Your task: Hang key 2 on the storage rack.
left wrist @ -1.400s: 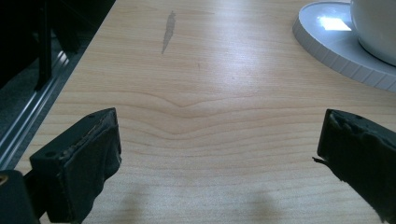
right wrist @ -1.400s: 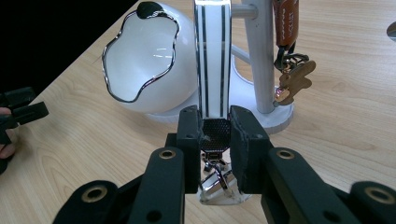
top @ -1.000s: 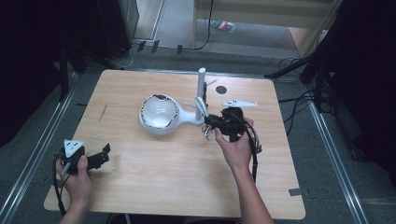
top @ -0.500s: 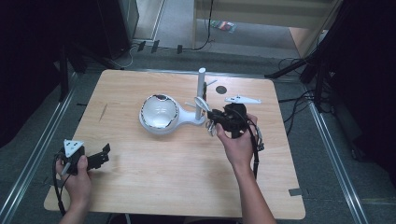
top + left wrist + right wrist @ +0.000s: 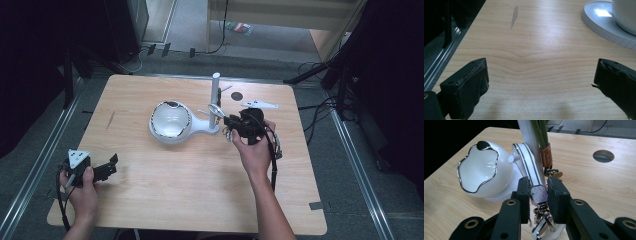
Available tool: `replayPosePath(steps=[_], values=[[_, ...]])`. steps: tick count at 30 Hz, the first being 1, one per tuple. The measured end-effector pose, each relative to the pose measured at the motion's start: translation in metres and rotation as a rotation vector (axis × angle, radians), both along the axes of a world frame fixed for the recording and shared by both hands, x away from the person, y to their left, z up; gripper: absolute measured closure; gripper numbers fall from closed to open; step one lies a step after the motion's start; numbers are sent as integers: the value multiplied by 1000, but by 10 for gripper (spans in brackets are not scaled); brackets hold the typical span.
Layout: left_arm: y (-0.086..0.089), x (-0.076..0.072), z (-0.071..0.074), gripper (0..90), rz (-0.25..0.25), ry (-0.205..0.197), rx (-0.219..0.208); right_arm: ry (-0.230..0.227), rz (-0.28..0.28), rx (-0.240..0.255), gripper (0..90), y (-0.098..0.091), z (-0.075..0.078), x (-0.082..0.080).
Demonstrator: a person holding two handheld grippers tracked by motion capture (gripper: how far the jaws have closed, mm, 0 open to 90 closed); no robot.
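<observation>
Right gripper (image 5: 538,195) is clamped on the watch (image 5: 539,194), whose band drapes over the white stand (image 5: 530,147) beside the bowl (image 5: 482,172), mid-surface. Step appears to be hanging or removal. Next move needs a steady lift clear. Left gripper (image 5: 541,82), jaws apart, idles near-left.

Light falls from overhead onto my wooden surface (image 5: 200,170), bright at its middle while the room around it sinks into near black. A white glare patch sits on the pale base plate (image 5: 604,22). My left claw (image 5: 541,87) casts two soft shadows below, its near edges blurred.
</observation>
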State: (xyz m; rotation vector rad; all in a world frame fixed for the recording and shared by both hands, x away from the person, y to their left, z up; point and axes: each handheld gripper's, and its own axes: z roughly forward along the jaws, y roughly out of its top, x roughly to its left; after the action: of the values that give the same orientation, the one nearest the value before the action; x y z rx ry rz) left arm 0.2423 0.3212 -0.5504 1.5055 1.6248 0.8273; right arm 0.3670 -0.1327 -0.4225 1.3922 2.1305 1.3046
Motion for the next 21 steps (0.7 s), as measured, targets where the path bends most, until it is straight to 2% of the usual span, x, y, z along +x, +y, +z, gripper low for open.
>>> replayPosePath(steps=[3, 4, 6, 7, 10, 21], values=[[0, 0, 0, 0, 1, 1, 1, -10, -25, -30, 724, 1, -2, 1], [0, 0, 0, 0, 1, 1, 1, -13, -37, -44, 812, 1, -2, 2], [0, 0, 0, 0, 1, 1, 1, -29, -78, -70, 777, 2, -4, 3], [0, 0, 0, 0, 1, 0, 0, -35, -82, -64, 751, 1, -4, 3], [0, 0, 0, 0, 1, 2, 2, -67, -92, -49, 701, 0, -4, 1], [0, 0, 0, 0, -1, -1, 8, -178, -99, -63, 471, -3, -3, -10]])
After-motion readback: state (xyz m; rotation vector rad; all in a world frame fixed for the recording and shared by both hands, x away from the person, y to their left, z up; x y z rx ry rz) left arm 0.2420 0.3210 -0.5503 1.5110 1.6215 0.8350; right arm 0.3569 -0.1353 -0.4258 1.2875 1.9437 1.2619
